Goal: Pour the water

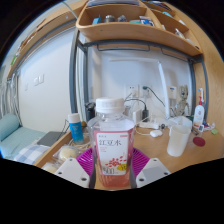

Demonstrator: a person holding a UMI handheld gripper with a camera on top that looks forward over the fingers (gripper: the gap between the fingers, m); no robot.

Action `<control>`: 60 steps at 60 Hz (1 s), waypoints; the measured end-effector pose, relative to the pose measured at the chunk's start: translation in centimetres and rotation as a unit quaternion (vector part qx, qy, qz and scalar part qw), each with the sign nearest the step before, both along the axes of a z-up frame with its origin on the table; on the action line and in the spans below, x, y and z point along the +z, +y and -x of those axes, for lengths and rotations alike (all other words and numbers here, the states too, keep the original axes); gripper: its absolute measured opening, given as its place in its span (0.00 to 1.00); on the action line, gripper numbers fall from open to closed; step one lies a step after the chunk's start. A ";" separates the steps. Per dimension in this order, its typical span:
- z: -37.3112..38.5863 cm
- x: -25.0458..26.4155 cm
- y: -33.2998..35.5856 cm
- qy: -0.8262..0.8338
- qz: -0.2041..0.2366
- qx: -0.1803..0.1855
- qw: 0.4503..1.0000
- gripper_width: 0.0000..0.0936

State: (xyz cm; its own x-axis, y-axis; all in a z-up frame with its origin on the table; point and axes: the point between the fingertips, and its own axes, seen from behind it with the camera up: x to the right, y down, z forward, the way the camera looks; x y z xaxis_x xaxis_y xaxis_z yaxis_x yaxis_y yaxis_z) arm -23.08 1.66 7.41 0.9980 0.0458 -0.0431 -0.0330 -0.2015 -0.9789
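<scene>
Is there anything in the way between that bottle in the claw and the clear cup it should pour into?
Nothing visible. The bottle sits between the claw fingers, and the clear cup stands beyond them to the right, with only bare table between.

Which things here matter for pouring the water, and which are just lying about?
For the job:
- bottle with white cap, held between the tongs
- clear cup, standing beyond the tongs, to the bottle's side

Just lying about:
- blue cup behind the bottle
- small bottle past the clear cup
- shelf overhead
</scene>
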 end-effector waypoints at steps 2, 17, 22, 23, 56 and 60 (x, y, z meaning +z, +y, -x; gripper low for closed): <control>-0.2 -0.1 0.2 -0.006 0.003 -0.001 1.000 0.50; -0.4 -0.2 1.1 0.008 0.027 -0.006 1.000 0.49; -0.3 0.7 1.4 0.064 0.035 0.002 0.997 0.49; -0.3 1.0 1.5 0.083 0.037 0.002 0.996 0.49; -11.5 8.1 7.5 0.666 0.021 -0.131 0.734 0.49; -11.6 7.6 8.1 0.704 0.036 -0.130 0.697 0.49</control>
